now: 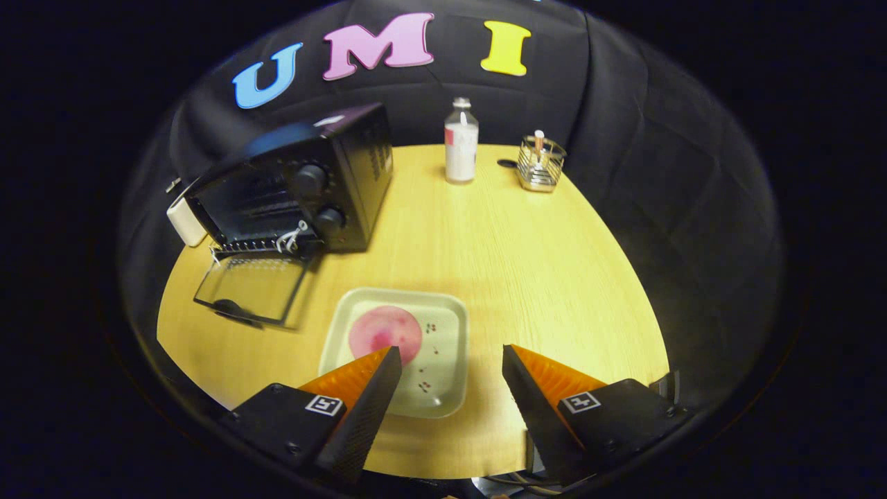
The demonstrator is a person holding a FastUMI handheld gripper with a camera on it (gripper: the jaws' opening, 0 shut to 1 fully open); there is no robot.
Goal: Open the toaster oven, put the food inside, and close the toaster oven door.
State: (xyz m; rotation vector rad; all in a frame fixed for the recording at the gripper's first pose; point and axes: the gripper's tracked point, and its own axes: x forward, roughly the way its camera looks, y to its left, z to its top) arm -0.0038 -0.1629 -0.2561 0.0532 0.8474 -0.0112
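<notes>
Already the toaster oven (298, 187) stands with its glass door (251, 287) dropped flat onto the counter (540, 277), well beyond the tool (450, 364) and off to its left. The tool's fingers are spread apart and grip nothing. A pale tray (443, 312) lies just ahead, between them, carrying the pink round food (384, 333); the left finger overlaps its near edge. Opening looks done, so the pickup is in hand: I'd say the next move calls for lowering over the food and pinching it.
</notes>
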